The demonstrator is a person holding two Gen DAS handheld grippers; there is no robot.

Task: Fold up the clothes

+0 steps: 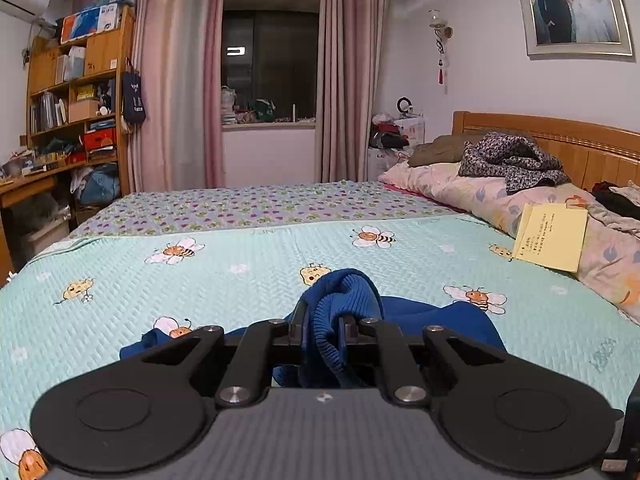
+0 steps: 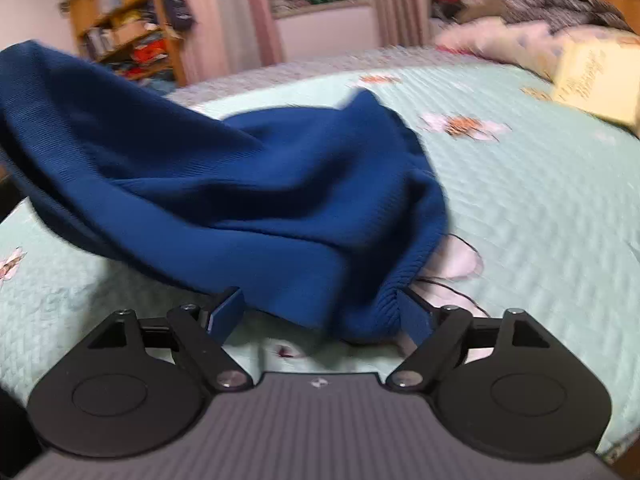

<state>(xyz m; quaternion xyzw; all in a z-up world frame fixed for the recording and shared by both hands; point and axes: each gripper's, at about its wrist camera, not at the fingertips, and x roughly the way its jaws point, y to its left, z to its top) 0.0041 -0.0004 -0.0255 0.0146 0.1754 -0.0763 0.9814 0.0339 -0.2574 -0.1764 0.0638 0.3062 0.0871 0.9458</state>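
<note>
Sweater (image 1: 344,300) in left tool (image 1: 323,330)

The left gripper (image 1: 323,330) points slightly below level, its two black fingers drawn close together and pinched on a bunched ribbed fold of the blue sweater (image 1: 344,300); the linkage arms angle inward toward the centre; the right gripper (image 2: 320,314) tilts more steeply downward, its jaws spread wide, the blue-padded fingertips (image 2: 226,314) standing well apart with the sweater's hem lying loosely between them, not pressed.
</note>
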